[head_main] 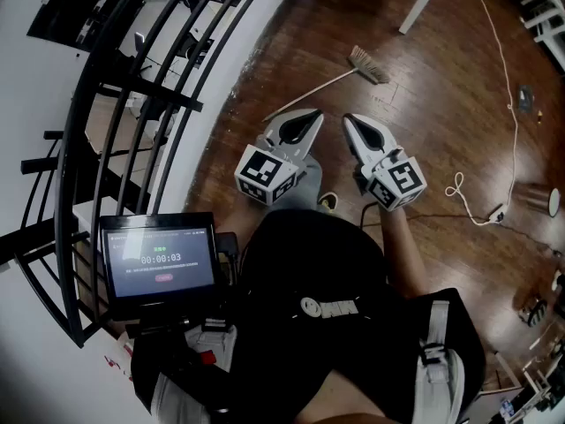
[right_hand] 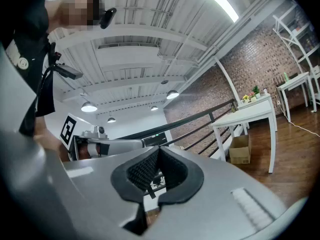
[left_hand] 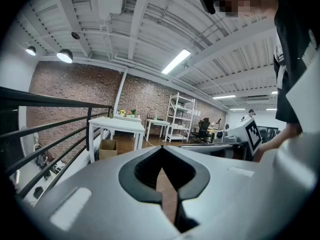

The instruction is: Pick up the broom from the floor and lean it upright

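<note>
I see broom (head_main: 322, 85) flat on floor (head_main: 424, 131), ahead of both grippers, untouched. Stick lies slanted: brush end far right, bare end near railing (head_main: 177, 60). My left gripper (head_main: 311, 117) closer to bare end (I think). It and right gripper (head_main: 350, 120) both pinched shut, holding nothing.

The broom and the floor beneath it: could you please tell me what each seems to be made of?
Broom: pale, matte handle, probably wood; tan, bristly head, natural fibre or plastic, too small to tell. Floor: dark brown wood planks, with visible seams and a slight sheen.
</note>
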`<state>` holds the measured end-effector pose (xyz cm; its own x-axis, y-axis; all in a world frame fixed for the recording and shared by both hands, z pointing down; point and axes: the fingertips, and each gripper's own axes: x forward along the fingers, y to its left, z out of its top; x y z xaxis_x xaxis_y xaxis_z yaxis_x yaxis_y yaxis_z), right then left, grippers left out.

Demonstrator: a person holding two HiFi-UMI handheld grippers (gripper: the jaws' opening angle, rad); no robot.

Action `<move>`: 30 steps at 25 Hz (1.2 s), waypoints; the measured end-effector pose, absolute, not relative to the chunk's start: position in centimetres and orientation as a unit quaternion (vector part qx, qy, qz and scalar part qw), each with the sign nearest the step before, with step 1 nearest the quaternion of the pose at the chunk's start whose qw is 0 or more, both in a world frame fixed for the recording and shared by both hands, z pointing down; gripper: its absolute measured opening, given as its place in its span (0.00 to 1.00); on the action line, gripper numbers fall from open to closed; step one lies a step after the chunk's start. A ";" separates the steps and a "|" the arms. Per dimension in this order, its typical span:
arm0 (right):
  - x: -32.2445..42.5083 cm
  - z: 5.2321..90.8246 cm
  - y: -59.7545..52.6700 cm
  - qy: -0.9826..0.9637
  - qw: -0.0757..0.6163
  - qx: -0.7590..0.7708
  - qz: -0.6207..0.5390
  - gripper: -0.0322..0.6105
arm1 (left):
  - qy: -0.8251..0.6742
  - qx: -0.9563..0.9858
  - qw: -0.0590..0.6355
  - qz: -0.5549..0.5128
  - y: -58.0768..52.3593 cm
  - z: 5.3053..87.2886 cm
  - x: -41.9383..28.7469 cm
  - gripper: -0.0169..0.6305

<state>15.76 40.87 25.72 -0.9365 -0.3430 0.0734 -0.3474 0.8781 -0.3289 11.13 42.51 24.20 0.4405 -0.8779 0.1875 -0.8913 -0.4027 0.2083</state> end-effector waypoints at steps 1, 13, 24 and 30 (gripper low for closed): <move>14.9 25.8 40.1 -0.969 0.008 0.178 0.172 0.05 | -0.530 0.837 0.136 0.029 41.6 24.5 10.2 0.05; 7.5 27.7 29.9 -0.970 0.071 0.154 0.174 0.05 | -0.540 0.824 0.164 0.049 31.7 29.2 2.1 0.25; 1.2 29.4 24.0 -0.977 0.136 0.106 0.125 0.05 | -0.585 0.793 0.169 -0.005 27.3 30.0 -6.1 0.05; 0.3 30.9 18.7 -0.978 0.158 0.064 0.116 0.05 | -0.622 0.762 0.180 -0.008 24.2 30.7 -7.3 0.05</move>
<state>0.33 18.71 30.86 -0.9419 -0.0875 0.3242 -0.1611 0.9649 -0.2076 -7.30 24.21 30.71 0.2256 -0.9509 0.2120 -0.9453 -0.1611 0.2835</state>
